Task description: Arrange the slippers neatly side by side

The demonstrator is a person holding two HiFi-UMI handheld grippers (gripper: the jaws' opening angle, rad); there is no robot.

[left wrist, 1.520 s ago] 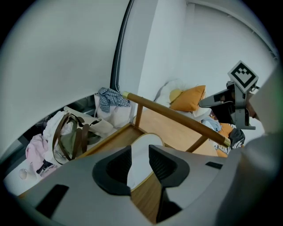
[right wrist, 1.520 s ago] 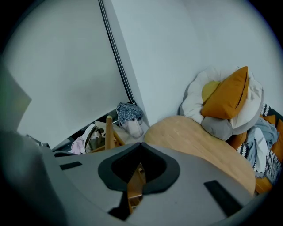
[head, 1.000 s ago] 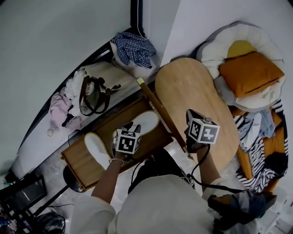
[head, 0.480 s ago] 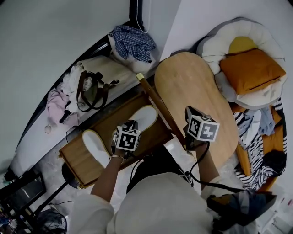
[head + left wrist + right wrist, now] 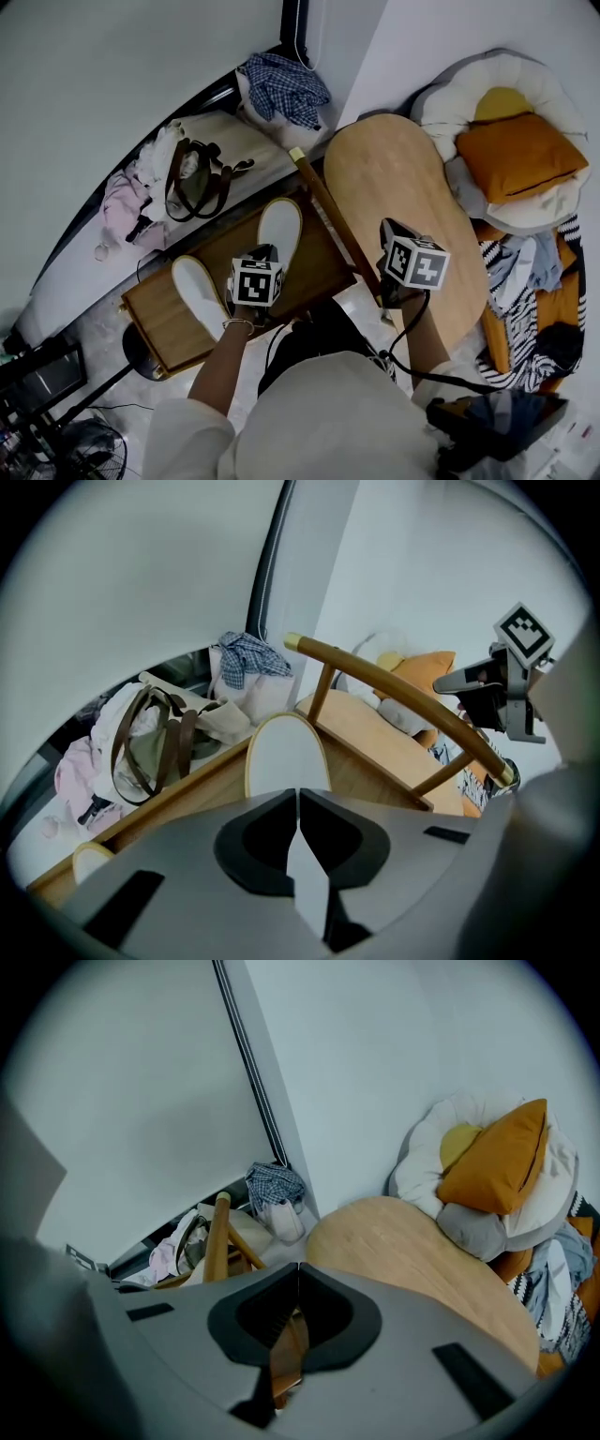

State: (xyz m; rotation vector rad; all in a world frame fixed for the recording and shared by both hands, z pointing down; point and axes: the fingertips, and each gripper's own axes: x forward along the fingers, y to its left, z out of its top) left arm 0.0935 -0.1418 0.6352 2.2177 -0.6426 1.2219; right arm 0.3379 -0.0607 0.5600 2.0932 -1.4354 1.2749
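Two white slippers lie on a low wooden board point(image 5: 176, 330). My left gripper point(image 5: 265, 259) is shut on the heel of the right-hand slipper point(image 5: 279, 228); its jaws have just been closing with that heel between them. In the left gripper view this slipper point(image 5: 286, 754) stretches straight ahead of the left gripper point(image 5: 298, 795), a white sliver pinched between the jaws. The other slipper point(image 5: 195, 289) lies apart at the left, angled up-left. My right gripper point(image 5: 392, 274) hovers shut and empty over the edge of the oval table point(image 5: 405, 183); in its own view the right gripper point(image 5: 298, 1270) holds nothing.
A wooden chair rail point(image 5: 328, 223) slants between the board and the oval table. A brown-strapped bag point(image 5: 192, 183) and clothes lie behind the board, and a plaid cloth point(image 5: 286, 84) sits by the wall. Cushions point(image 5: 514, 150) are piled at the right.
The right-hand slipper has swung round: its toe pointed up-right, now it points nearly straight up, closer to the left slipper's line. The left gripper has shut on its heel. The right gripper stayed put.
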